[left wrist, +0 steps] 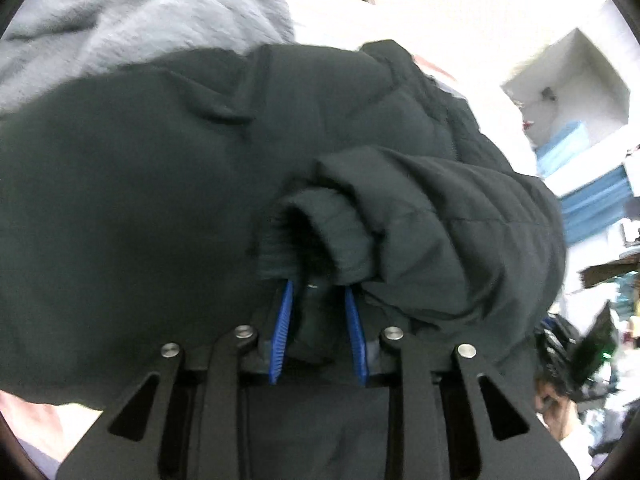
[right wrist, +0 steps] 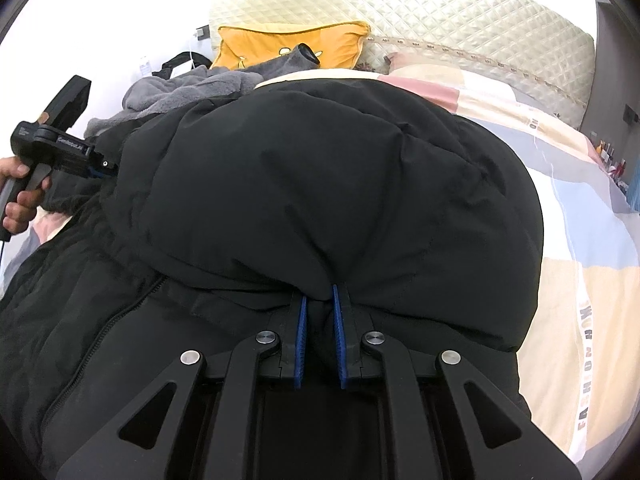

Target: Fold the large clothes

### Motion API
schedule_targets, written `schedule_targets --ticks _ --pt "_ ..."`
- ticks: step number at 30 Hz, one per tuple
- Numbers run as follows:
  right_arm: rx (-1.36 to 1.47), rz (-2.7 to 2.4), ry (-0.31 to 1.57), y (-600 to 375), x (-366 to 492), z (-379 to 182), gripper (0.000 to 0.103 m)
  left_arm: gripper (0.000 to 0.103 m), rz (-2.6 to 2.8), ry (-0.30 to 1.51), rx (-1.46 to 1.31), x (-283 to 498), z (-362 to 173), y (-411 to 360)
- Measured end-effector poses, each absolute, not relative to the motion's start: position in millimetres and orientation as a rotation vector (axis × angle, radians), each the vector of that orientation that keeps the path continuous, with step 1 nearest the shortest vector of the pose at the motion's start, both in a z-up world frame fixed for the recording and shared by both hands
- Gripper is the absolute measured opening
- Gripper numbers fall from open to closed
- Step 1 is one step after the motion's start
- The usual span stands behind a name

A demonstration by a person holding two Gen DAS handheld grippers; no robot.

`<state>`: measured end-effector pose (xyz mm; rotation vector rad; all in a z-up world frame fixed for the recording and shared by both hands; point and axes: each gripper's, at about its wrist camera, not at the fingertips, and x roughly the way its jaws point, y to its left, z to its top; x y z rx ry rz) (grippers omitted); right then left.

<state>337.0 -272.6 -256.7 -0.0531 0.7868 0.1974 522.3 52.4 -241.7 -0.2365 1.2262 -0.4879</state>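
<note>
Here both hand-held grippers, left point(left wrist: 318, 292) and right point(right wrist: 320, 300), pinch the black jacket point(right wrist: 320, 168).

Right gripper point(right wrist: 320, 300) clamped on a pinch of the black padded jacket point(right wrist: 320, 184), blue pads pressing a fold between them. Jacket bulging up ahead, spread across the patchwork bedcover point(right wrist: 580, 280). At the jacket's left edge, left gripper point(right wrist: 105, 168) gripping its fabric, held by a bare hand point(right wrist: 22, 196). Behind the jacket, a grey fleece garment point(right wrist: 188, 92); farther back, a yellow cushion point(right wrist: 288, 46) against the cream quilted headboard point(right wrist: 460, 20).
</note>
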Motion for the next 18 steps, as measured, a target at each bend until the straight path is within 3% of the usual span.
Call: schedule_targets --ticks 8,15,18 --pt "0.007 0.181 0.804 -276.9 341.1 -258.7 0.010 0.030 -0.440 1.301 -0.302 515.3 -251.9 49.2" --pt "0.051 0.134 0.821 -276.0 343.7 -259.0 0.010 0.033 -0.486 1.314 -0.171 492.3 -239.1 38.1" --pt "0.053 0.115 0.824 -274.0 343.7 -259.6 0.010 0.030 -0.499 1.270 -0.067 478.0 -233.3 27.1"
